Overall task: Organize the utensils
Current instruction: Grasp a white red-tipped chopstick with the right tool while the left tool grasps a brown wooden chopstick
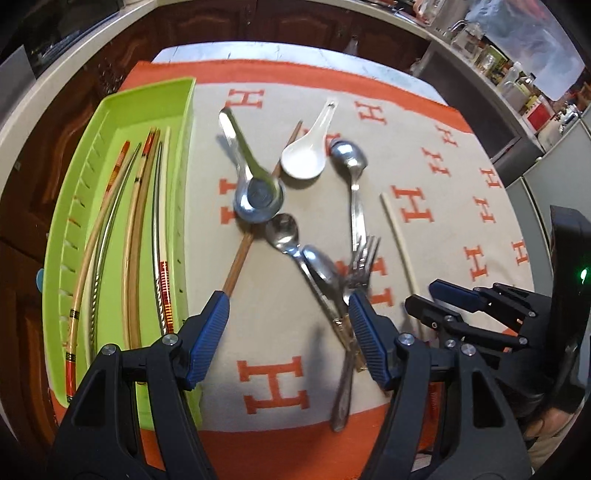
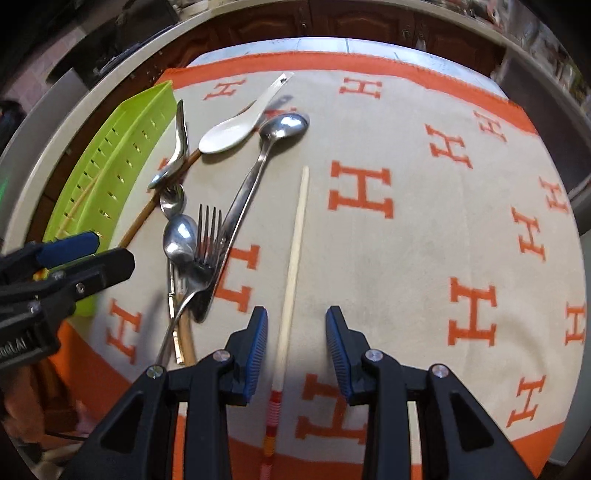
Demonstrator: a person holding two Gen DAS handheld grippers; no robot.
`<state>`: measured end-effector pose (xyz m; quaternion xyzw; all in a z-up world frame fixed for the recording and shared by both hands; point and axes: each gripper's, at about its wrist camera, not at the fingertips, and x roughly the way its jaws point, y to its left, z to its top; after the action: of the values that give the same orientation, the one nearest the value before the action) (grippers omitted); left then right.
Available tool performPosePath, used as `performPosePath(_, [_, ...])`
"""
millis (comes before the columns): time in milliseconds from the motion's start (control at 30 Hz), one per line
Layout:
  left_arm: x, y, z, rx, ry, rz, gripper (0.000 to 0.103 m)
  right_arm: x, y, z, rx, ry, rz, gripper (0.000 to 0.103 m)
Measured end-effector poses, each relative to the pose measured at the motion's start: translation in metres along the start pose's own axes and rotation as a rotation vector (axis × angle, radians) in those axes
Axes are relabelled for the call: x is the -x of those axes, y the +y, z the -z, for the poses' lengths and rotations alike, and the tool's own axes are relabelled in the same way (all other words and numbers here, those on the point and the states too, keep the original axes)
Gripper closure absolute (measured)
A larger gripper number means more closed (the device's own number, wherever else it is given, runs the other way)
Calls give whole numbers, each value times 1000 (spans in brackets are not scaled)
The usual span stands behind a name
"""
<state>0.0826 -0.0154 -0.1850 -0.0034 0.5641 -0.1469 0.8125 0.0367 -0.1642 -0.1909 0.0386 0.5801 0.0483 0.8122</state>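
A lime-green tray (image 1: 110, 110) on the left holds several chopsticks (image 1: 136, 236). Loose utensils lie on the cloth: a white ceramic spoon (image 1: 306, 151), a short metal spoon (image 1: 255, 192) across a brown chopstick (image 1: 240, 258), more metal spoons (image 1: 351, 158), a fork (image 1: 364, 258). My left gripper (image 1: 288, 306) is open above the cloth, with nothing between its fingers. In the right wrist view a cream chopstick (image 2: 295, 236) runs between the fingers of my open right gripper (image 2: 296, 317), closer to the left pad. The right gripper (image 1: 436, 295) also shows in the left wrist view.
The orange-bordered cloth with H letters (image 2: 424, 229) covers the table. Dark wooden cabinets (image 1: 295, 22) stand beyond the far edge. A cluttered counter (image 1: 509, 70) is at the back right. The cloth's right half (image 2: 461, 184) carries no utensils.
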Motion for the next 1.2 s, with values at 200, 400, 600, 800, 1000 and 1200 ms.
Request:
performPosePath(200, [-14,2,-5,-6,26,-7,50,-3,21,1,99,-41,89,85])
performPosePath(400, [-28,0,-18,-34,41,-42,68,-1,13,-3,75,-34,65,96])
performPosePath(600, [-36,0,-34,-59,37,-97,72,-1,4,-6,44,-19,23,98])
performPosePath(800, [-51,-10,-49,-129,72,-162,73,-1,-5,-8,7,1,-30,98])
performPosePath(1000, [-58,-9,-63,-139,142,-123,87,-2,-11,-10,-27,18,-78,98])
performPosePath(1200, [-55,-10,-55,-112,166,-72,97,-2,-16,-9,-37,24,-102,98])
